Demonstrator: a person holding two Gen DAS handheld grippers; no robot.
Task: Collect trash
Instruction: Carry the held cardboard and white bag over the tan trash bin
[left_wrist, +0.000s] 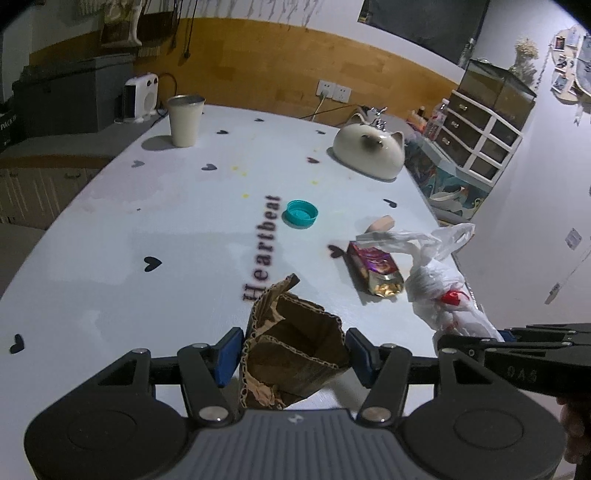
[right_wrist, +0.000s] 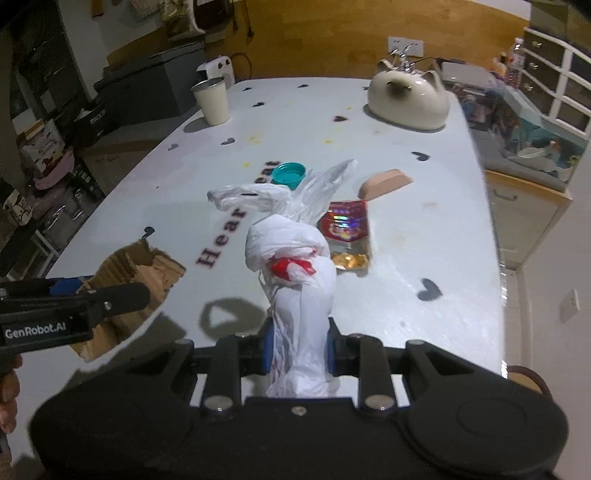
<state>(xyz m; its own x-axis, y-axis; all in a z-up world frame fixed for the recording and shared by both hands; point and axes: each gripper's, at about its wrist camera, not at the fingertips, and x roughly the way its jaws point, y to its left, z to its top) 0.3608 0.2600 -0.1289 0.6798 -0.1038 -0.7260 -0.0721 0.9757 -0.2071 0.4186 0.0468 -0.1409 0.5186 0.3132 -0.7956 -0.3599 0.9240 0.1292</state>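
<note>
in hand: my left gripper clamped on torn cardboard; my right gripper squeezed on knotted white plastic bag, both near edge. left on table: snack wrapper, teal cap, pink piece, mid-right.

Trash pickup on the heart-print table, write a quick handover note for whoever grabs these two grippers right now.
Left gripper: shut on the torn brown corrugated cardboard piece, held above the table.
Right gripper: shut on the knotted white plastic bag with red print, also lifted.
Still on the white heart-print table: teal plastic bottle cap, shiny red-and-gold snack wrapper, small pinkish-tan sausage-like piece.
Done: two items gripped. Left: bin both, then collect the other three. No bin in view.
Cream cup and cat-shaped ceramic dish look like non-trash.
</note>
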